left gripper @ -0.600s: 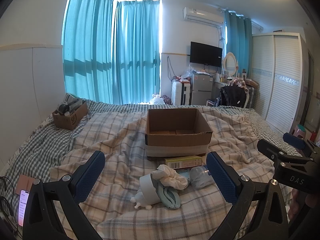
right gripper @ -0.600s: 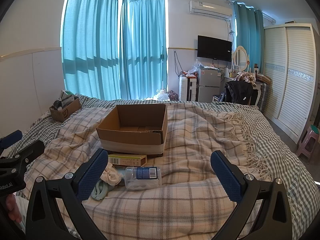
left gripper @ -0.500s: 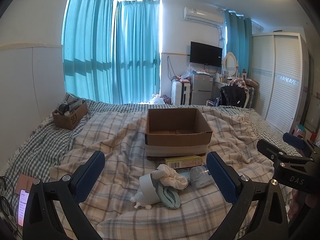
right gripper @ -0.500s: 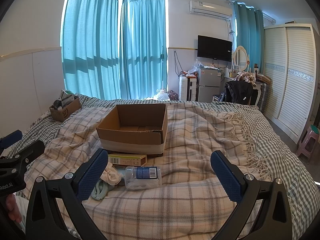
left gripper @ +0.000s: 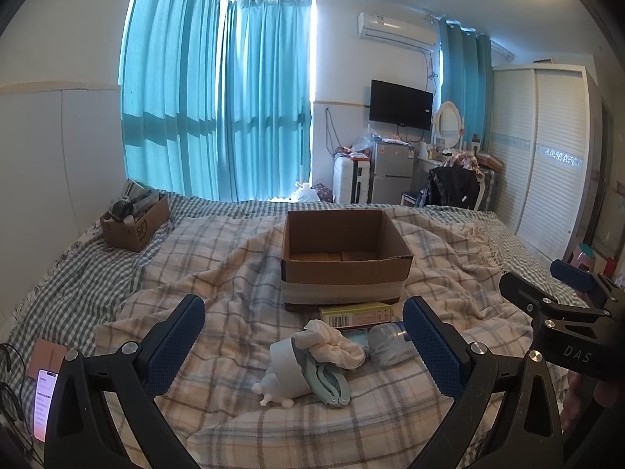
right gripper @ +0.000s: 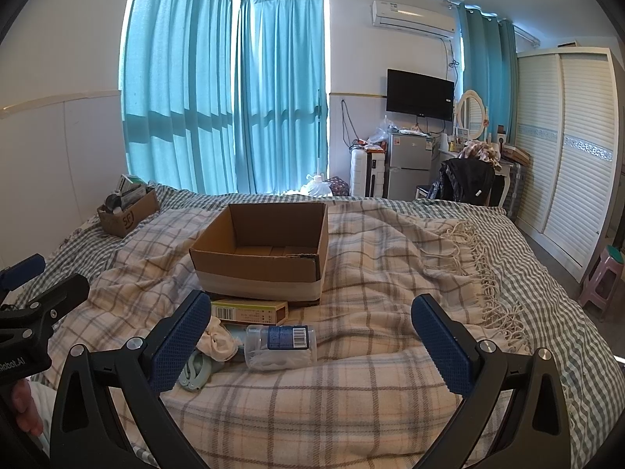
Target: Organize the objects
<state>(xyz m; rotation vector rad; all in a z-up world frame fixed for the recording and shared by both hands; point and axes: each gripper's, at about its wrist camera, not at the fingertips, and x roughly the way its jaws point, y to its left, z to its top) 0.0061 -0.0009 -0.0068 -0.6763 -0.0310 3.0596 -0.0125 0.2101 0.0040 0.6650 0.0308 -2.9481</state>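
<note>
- A phone (left gripper: 43, 404) with a lit screen lies at the far left edge of the bed, beside a small pink card (left gripper: 47, 355).
- A small cardboard box (left gripper: 134, 223) full of odds and ends sits far back on the left, on the checked sheet.
- The left gripper (left gripper: 304, 342) hangs above the plaid blanket (left gripper: 218, 273) with its jaws spread wide and nothing between them.
- Between its fingers lies the pile: a white cup-shaped item (left gripper: 287, 365) on its side, a mint-green clip (left gripper: 327, 381) touching it, and a white scrunchie (left gripper: 334, 342) draped over both.
- Just behind the pile, a yellow-green carton (left gripper: 355, 312) lies flat against the front of the open cardboard box (left gripper: 343, 254), whose inside shows only bare bottom flaps.
- A clear bottle (right gripper: 281, 346) with a blue label lies on its side just right of the scrunchie.
- The right gripper (right gripper: 310, 346) hovers over the blanket, jaws released and wide apart, holding nothing; the bottle lies near its left finger.
</note>
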